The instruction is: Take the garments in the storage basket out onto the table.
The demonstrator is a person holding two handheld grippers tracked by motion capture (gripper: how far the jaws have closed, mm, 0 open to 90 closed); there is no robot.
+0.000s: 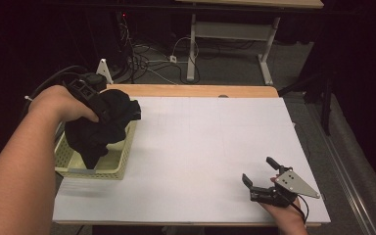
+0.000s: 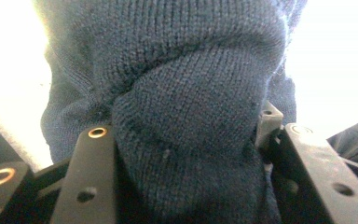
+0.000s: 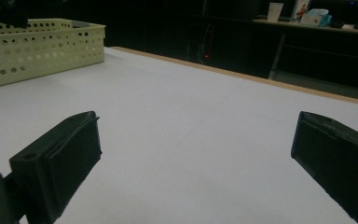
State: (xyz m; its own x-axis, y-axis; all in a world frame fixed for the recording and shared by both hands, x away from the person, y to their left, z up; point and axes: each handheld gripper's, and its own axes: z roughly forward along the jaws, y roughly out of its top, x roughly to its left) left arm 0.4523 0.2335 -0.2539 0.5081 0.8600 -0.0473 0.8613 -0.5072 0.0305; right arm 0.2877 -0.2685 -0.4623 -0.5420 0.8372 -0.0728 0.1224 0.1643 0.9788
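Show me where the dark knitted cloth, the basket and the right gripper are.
dark knitted cloth [image 1: 103,128], high view, bunched middle.
basket [image 1: 111,169], high view, front wall.
right gripper [image 1: 258,172], high view, midway between fingertips.

One dark knit garment [image 1: 103,125], one basket [image 1: 110,169]

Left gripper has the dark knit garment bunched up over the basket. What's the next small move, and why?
Probably lift the left gripper a little higher before carrying anything toward the white table. Its jaws pinch a thick fold of the dark knit garment, but the garment's lower part hangs inside the yellow basket and could drag it. The right gripper rests open, far off.
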